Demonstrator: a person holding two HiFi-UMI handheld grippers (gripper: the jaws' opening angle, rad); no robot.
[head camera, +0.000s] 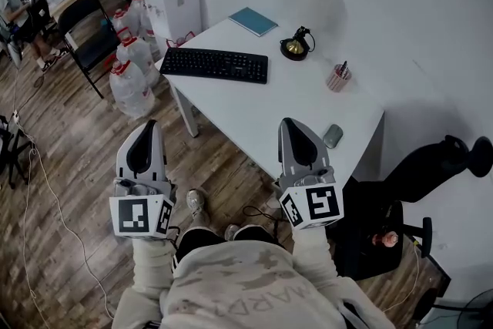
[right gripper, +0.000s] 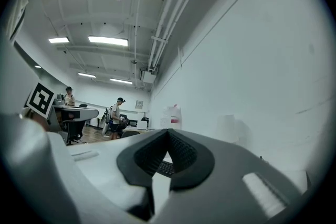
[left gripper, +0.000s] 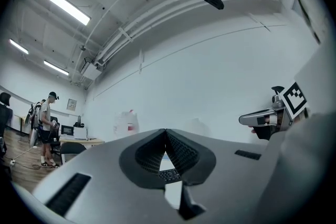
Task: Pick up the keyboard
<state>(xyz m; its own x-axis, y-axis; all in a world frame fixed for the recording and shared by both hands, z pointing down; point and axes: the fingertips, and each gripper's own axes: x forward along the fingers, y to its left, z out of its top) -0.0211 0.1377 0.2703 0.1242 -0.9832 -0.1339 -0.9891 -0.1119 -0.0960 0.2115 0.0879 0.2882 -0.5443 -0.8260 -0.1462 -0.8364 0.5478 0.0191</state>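
Sweatshirt [head camera: 231, 289] closest, at the bottom of the head view, both arms stretched forward. Seen against the wooden floor [head camera: 69, 142], short of the counter [head camera: 262, 115]: left gripper [head camera: 150, 125]. Overlapping the counter's near edge in that view: right gripper [head camera: 287, 122]. Jaws of both clenched tip to tip, with nothing between them, as plain in each gripper view. Flat on the counter's far left part: keyboard [head camera: 215, 64], black, well apart from both grippers and untouched, also glimpsed through the gap under the closed tips in the left gripper view [left gripper: 169, 174] and the right gripper view [right gripper: 165, 168]. Elsewhere on the counter: mouse [head camera: 333, 135] near the right gripper, pen cup [head camera: 338, 78], teal notebook [head camera: 253, 21] at the far corner. On the floor beside the counter's left end: water jugs [head camera: 131, 81].
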